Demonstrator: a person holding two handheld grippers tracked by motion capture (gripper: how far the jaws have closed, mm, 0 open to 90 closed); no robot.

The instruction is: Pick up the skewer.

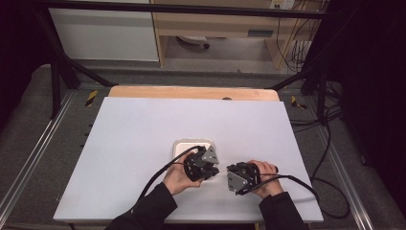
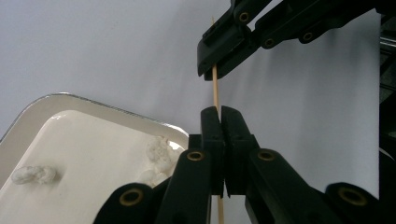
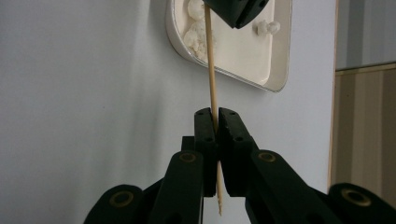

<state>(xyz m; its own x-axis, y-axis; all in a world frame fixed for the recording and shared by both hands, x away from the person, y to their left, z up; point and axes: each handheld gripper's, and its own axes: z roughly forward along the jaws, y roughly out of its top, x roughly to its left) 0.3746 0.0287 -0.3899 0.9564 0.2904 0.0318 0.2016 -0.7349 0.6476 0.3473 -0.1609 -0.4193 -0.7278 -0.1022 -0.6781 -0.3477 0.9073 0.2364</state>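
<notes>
The skewer (image 2: 215, 91) is a thin, pale wooden stick, held off the table (image 1: 134, 134) between the two grippers, just in front of the tray (image 1: 178, 145). The left gripper (image 2: 220, 112) is clenched on one part of it and the right gripper (image 3: 215, 113) on another; a bare stretch spans the gap between them. In the right gripper view a pointed end sticks out behind the jaws.

Judgement: the skewer is very light and stiff along its length, but slender enough to snap if the two holds are twisted or bent against each other. Its smooth, round surface may let it slide lengthwise through the jaws. Holds near the middle of the jaw faces, square to the stick, look safest.

The tray is white, shallow, with rounded corners. It holds a few small white lumps (image 2: 159, 154), which look soft; what they are cannot be told. The tray rests on the white table sheet, touching neither gripper.
</notes>
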